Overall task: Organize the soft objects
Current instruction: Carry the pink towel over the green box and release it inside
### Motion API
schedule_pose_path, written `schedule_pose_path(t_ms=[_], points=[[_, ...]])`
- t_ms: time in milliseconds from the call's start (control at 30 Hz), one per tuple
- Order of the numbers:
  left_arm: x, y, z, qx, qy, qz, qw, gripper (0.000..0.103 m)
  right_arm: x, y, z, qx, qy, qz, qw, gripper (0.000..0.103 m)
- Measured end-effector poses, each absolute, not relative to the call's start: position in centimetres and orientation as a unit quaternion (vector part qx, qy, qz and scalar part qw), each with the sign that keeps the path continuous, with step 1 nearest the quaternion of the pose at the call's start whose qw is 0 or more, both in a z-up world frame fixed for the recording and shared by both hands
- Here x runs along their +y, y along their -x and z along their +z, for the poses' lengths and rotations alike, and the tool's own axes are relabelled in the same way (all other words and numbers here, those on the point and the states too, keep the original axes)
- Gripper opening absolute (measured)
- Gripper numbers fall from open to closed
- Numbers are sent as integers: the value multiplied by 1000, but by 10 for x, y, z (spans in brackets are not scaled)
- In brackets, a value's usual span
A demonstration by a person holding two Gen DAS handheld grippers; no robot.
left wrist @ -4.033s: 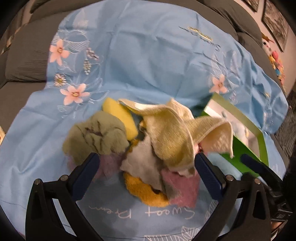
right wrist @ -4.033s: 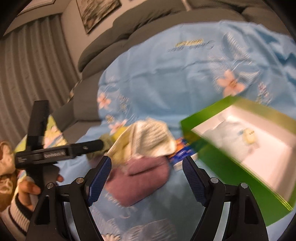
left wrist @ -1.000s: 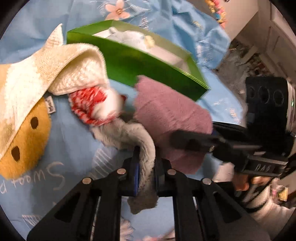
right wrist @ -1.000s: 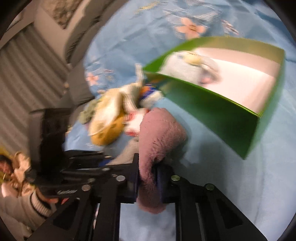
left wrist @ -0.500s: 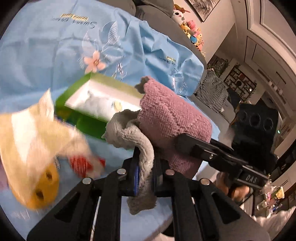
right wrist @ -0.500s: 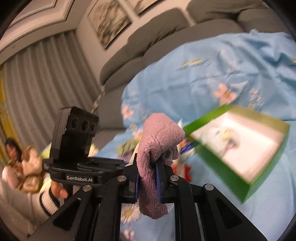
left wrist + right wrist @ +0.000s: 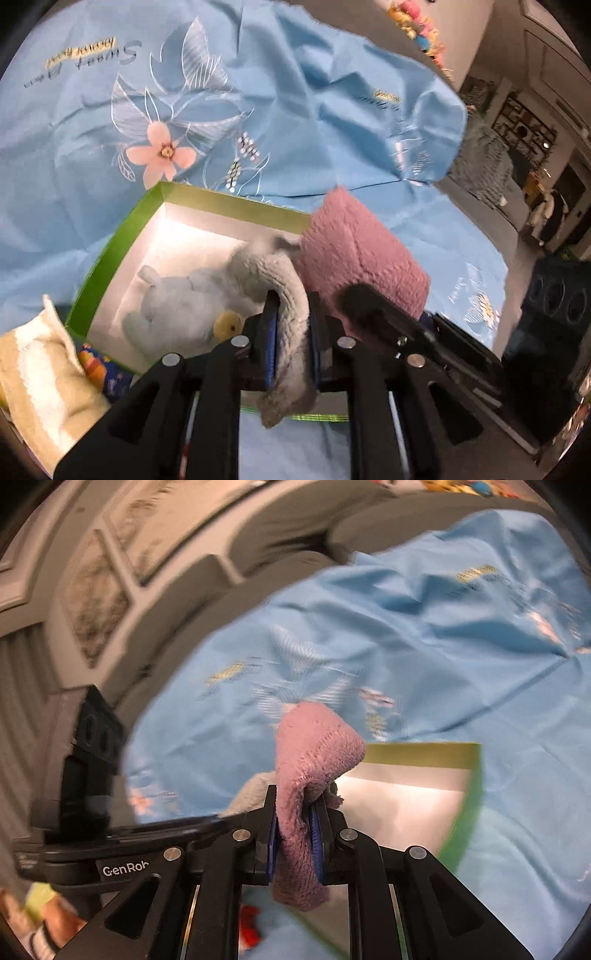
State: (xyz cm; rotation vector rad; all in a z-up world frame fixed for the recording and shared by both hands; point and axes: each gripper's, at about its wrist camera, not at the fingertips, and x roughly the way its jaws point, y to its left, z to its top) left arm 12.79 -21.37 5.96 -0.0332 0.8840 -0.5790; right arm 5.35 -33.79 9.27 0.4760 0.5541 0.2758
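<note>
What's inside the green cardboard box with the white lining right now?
A pale blue plush toy with a small yellow part lies inside the green box. The grey fleece cloth and pink fleece cloth hide the box's right side.

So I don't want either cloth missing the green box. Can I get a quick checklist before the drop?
1. Grey cloth between left gripper pads, jaws opening: ok.
2. Pink cloth clamped in right gripper: ok.
3. Green box open, white floor partly free: ok.
4. Pale blue plush toy already inside, leaving room: ok.
5. Both cloths fully over the box opening: cannot tell.
6. Cream towel outside the box: ok.
</note>
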Motion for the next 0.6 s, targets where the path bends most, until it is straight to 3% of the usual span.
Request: schedule_pose_path(t_ms=[67, 133, 167, 200, 267, 300, 400, 467, 600], points=[[-214, -138, 54, 427, 13, -245, 870, 50, -345, -63, 82, 295, -229, 101, 922, 17], [-208, -144, 51, 428, 10, -216, 878, 72, -350, -66, 76, 315, -218, 66, 921, 20], [-204, -145, 50, 428, 17, -214, 878, 79, -353, -66, 75, 318, -217, 58, 921, 29], [-200, -145, 50, 429, 25, -216, 877, 81, -356, -66, 74, 317, -218, 53, 921, 37], [-188, -143, 54, 423, 37, -215, 880, 87, -363, -62, 74, 313, -219, 42, 923, 66], [-185, -140, 56, 418, 39, -212, 882, 87, -364, -61, 75, 311, -218, 37, 924, 70], [-170, -126, 66, 404, 53, -214, 888, 89, -367, -56, 77, 298, -217, 29, 929, 72], [-156, -113, 73, 391, 63, -212, 893, 102, -364, -51, 81, 283, -220, 45, 932, 72], [-127, -82, 86, 362, 74, -199, 908, 102, -341, -36, 95, 254, -180, 101, 945, 72]])
